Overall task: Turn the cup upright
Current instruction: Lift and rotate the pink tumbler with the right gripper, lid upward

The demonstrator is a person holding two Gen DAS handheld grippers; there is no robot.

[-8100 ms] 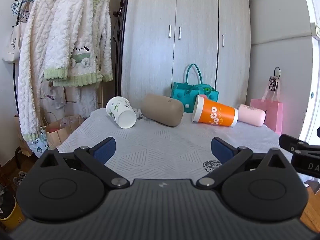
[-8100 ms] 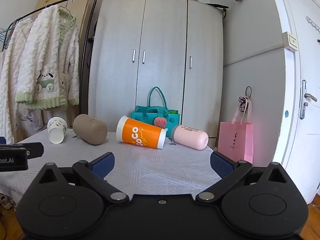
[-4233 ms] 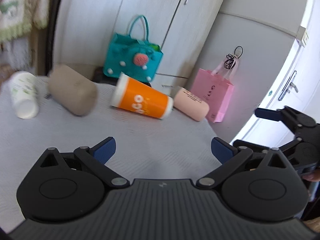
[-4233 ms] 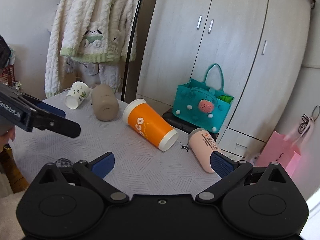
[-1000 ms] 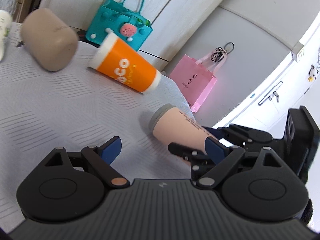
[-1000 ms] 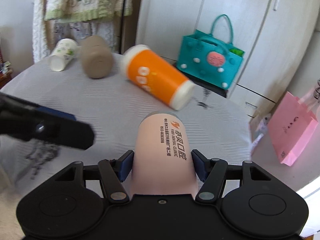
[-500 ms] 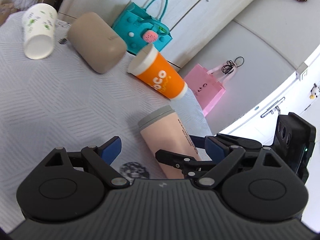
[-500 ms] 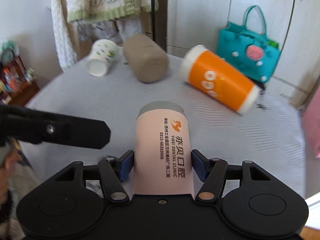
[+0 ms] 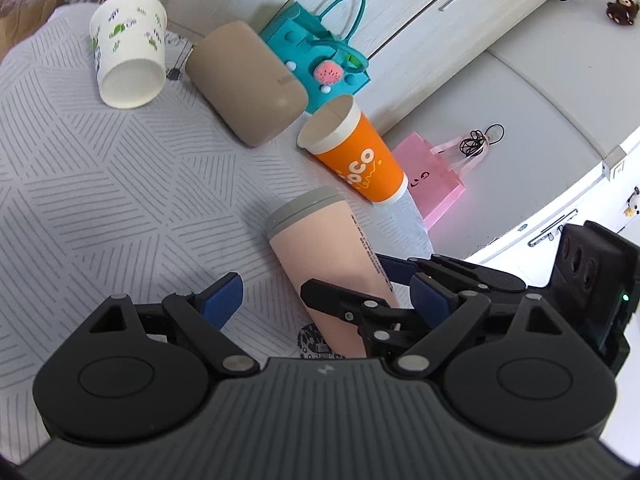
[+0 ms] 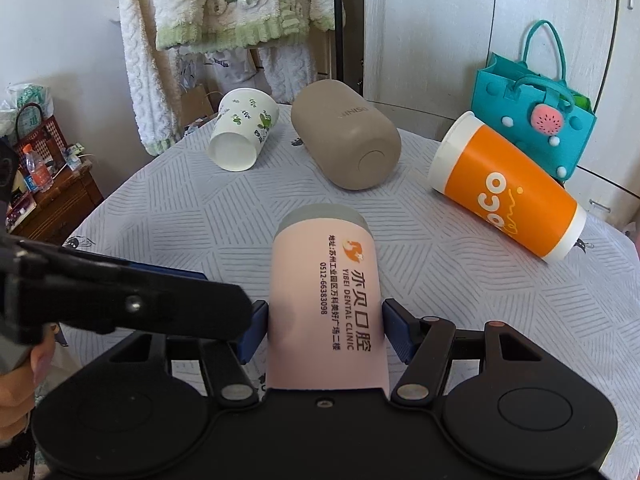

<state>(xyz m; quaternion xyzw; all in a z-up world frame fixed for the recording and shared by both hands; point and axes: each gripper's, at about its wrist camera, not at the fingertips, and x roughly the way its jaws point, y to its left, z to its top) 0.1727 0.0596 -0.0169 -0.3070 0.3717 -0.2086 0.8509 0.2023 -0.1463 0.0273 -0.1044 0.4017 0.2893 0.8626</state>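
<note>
- Four cups show from the left wrist: a white leaf cup, a tan cup, an orange cup and the pink cup.
- White, tan and orange lie on their sides near the far edge of the table; lots of bare striped cloth lies on the near left.
- Two bags sit past that edge, one teal bag and one pink bag.
- Left gripper has its blue pads wide apart with nothing between them.
- Right gripper reaches in from the right and squeezes the pink cup low down; the cup's grey rim points up and away.

- Four cups again from the right wrist: white leaf cup, tan cup, orange cup, pink cup.
- One teal bag stands behind the orange cup, and one fluffy white robe hangs past the table's far edge.
- Right gripper holds the pink cup tight, one blue pad on each side of its lower half.
- Pink cup stands straight out between the pads, in the middle of the table, apart from the other three.
- Left gripper comes in from the left, its tip just beside the right gripper's left pad.
</note>
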